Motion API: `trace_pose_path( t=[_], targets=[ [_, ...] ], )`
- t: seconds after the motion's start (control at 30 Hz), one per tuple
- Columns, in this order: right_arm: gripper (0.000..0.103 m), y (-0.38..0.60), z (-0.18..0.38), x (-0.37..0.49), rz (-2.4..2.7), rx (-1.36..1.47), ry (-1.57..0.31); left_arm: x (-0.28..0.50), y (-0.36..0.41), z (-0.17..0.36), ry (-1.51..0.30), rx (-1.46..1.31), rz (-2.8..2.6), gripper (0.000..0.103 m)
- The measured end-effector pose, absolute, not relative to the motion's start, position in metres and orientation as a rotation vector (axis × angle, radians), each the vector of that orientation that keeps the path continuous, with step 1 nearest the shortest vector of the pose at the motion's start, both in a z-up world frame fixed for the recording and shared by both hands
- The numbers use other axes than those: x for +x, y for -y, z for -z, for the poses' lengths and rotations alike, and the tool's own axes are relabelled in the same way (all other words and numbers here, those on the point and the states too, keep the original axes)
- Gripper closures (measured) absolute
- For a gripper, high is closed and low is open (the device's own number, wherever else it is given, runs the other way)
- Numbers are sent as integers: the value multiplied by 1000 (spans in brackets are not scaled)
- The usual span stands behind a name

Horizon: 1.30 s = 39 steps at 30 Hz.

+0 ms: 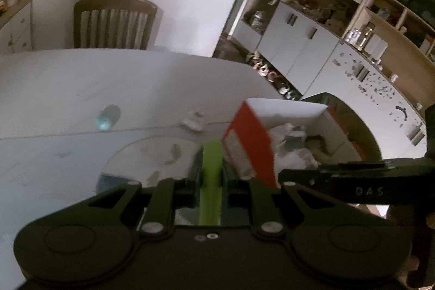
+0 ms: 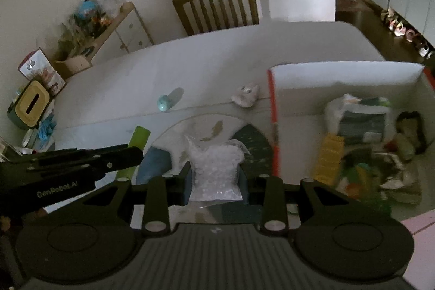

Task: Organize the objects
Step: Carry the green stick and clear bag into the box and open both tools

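Claws both tilt downward over the worktop [image 2: 114, 89], side by side, each visible in the other's camera. Landmark for all positions: the open red-and-white box [image 2: 272, 127].

Left claw [image 1: 211, 175]: jaws closed tight on a flat lime-green strip [image 1: 211, 167]. In the left wrist view the strip's long axis runs straight ahead along the fingers, its far end pointing away from the camera toward the box's near red corner. In the right wrist view the same strip [image 2: 138, 139] shows to the left of the box, slanting up and away past the left claw's black body.

Right claw [image 2: 214, 178]: jaws partly closed and pressing both sides of a clear plastic bag [image 2: 214, 170] filled with small white pieces. The bag stands up between the fingers, its crumpled top pointing away from the camera, just left of the box's red edge.

Inside the box: a yellow ridged item [image 2: 327, 159], wrapped packets and other mixed goods, too blurred to identify.

Beyond the claws, left of the box, a crumpled white scrap [image 2: 246, 95] lies close to its far corner; a small teal bottle [image 2: 167, 101] lies on its side further left.

Past the worktop's far edge stands a wooden slatted chair [image 2: 217, 4].
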State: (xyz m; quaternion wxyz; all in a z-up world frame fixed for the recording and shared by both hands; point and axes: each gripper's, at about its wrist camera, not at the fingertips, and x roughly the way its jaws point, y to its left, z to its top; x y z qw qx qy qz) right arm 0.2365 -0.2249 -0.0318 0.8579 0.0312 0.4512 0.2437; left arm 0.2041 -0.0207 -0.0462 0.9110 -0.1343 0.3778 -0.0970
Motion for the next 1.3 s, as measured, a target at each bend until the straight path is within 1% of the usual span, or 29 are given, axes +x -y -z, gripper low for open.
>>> trace_pose_path(
  t=[0.23,0.47,0.9,1.3],
  targets=[
    [70,269,20,237,-486,77,-921,211,69,27,-774,-238,239,89],
    [70,319,17,245,-440,94,-902,224,116,26,-794,-211,288,89],
    [70,400,28,280,-342,118,-879,256,184,44,-854,-158,310,89],
    [70,426,60,327,-313,81,-940,299,225,68,-912,-97,297,89]
  ],
)
